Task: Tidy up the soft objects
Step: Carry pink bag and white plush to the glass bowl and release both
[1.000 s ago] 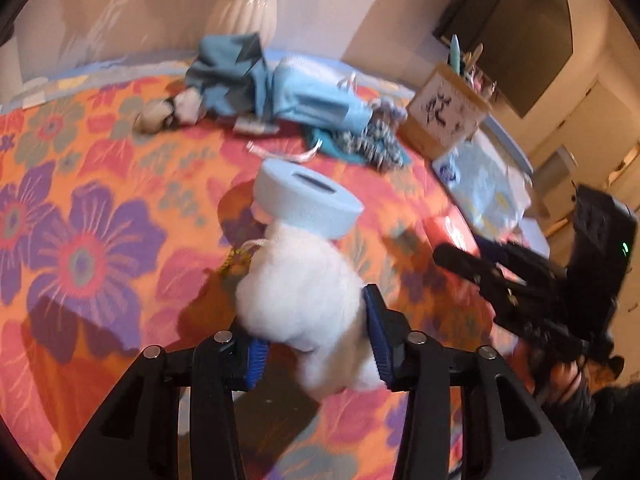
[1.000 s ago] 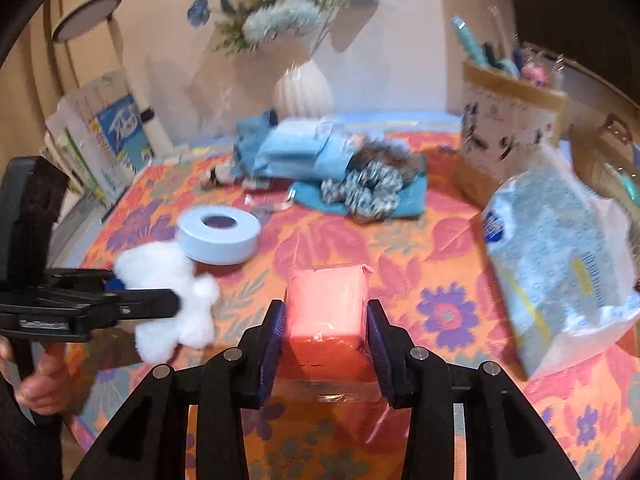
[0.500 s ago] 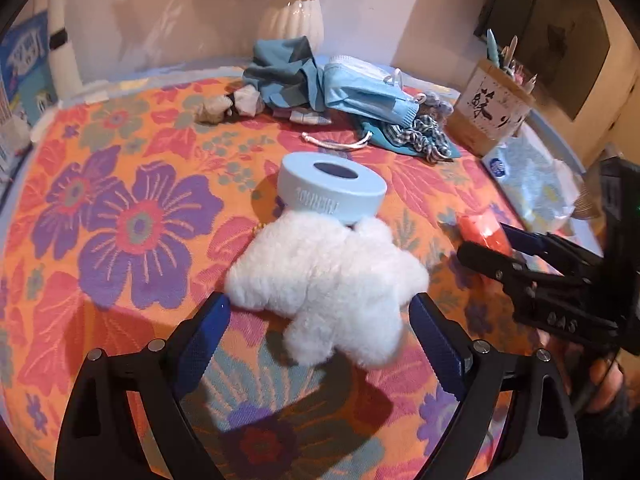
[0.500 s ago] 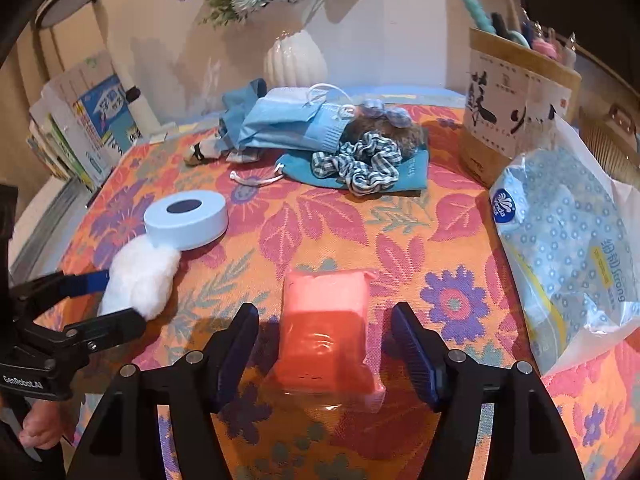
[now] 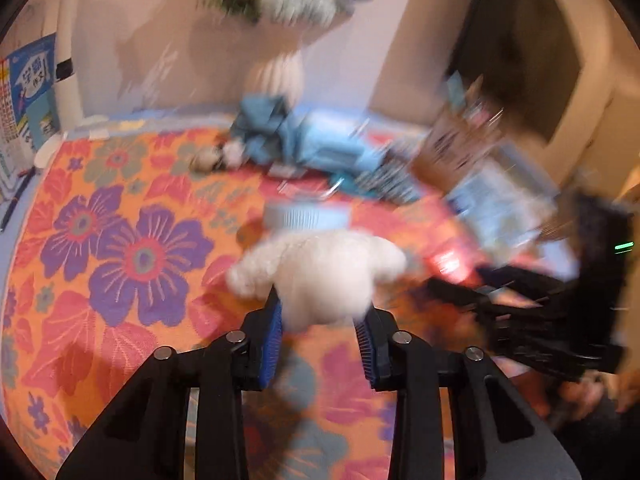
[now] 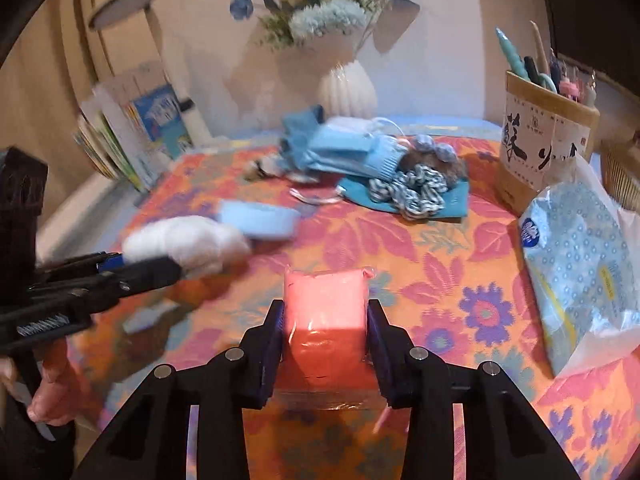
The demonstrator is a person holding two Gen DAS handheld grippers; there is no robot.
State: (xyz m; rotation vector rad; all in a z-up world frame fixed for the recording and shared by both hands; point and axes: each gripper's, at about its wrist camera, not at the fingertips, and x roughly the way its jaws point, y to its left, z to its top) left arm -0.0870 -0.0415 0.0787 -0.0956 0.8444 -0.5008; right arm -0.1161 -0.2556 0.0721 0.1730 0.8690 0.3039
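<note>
A fluffy white plush toy [image 5: 320,268] sits between the blue pads of my left gripper [image 5: 322,312], whose jaws are closing and press its lower part. This view is blurred by motion. In the right wrist view the plush [image 6: 188,240] hangs just above the floral tablecloth [image 6: 460,256], at the tip of the left gripper [image 6: 152,270]. My right gripper [image 6: 326,312] is closing too, its pads against both sides of a pink block wrapped in clear film [image 6: 326,300]. The block rests on the cloth.
A light blue tape roll [image 6: 260,220] lies just behind the plush. Further back are a pile of blue clothes [image 6: 340,152] and a striped scrunchie [image 6: 416,192]. A pen box [image 6: 548,136] and a tissue pack [image 6: 576,248] stand right, a white vase [image 6: 348,88] behind, books [image 6: 136,136] left.
Half a second ago both grippers stood wide open around their objects, which lay on the cloth. Both have closed on them again. The left gripper has risen with the plush.
</note>
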